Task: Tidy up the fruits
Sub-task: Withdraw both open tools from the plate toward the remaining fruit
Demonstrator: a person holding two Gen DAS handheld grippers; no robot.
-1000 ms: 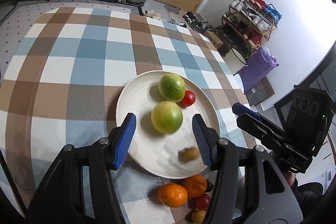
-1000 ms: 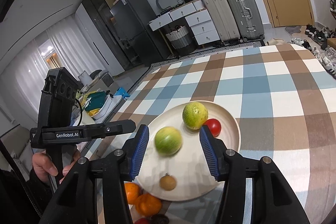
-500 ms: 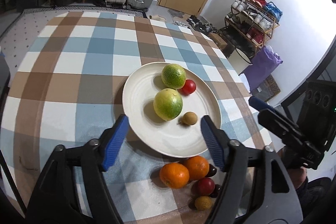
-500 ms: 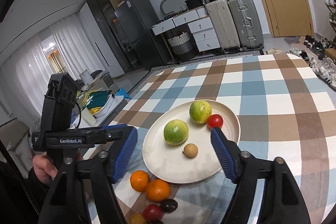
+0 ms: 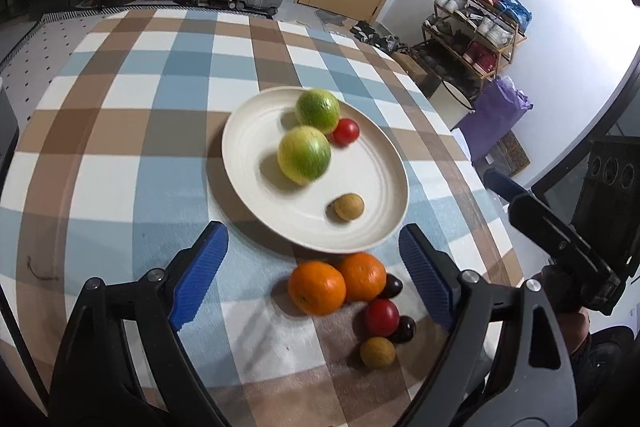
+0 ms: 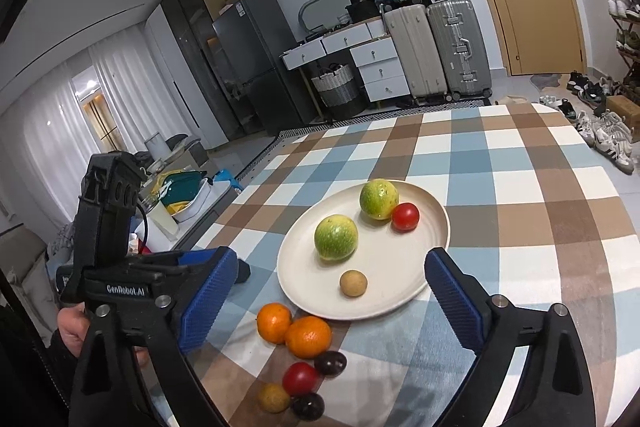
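Now both tools backed off from the plate (image 5: 240, 131). Left gripper (image 5: 312, 267) and right gripper (image 6: 328, 299) with jaws released and spread wide after just opening; nothing between either pair but checked worktop (image 5: 120, 131) and loose fruit.

On the plate, left-wrist view: green citrus (image 5: 317, 110) at 12 o'clock, second green citrus (image 5: 304, 155) near centre and slightly blurred, red tomato (image 5: 345, 131) touching the far citrus at 1 o'clock, small brown fruit (image 5: 349, 207) at 5 o'clock. A second ago the centre citrus and the brown fruit sitting between the closer-set jaws, brown fruit blurred as if rolling; now lying free and apart, so two deliveries apparently finished.

Off the plate, just beyond its 6 o'clock rim: two oranges (image 5: 336, 285) touching each other, then a red fruit (image 5: 382, 317), two dark plums (image 5: 404, 329), one yellowish-brown fruit (image 5: 377, 351) in a tight cluster.

Judgement: four pieces plated, six waiting. Both jaws free, oranges nearest, likely next. Round fruit on a shallow plate prone to rolling on release.
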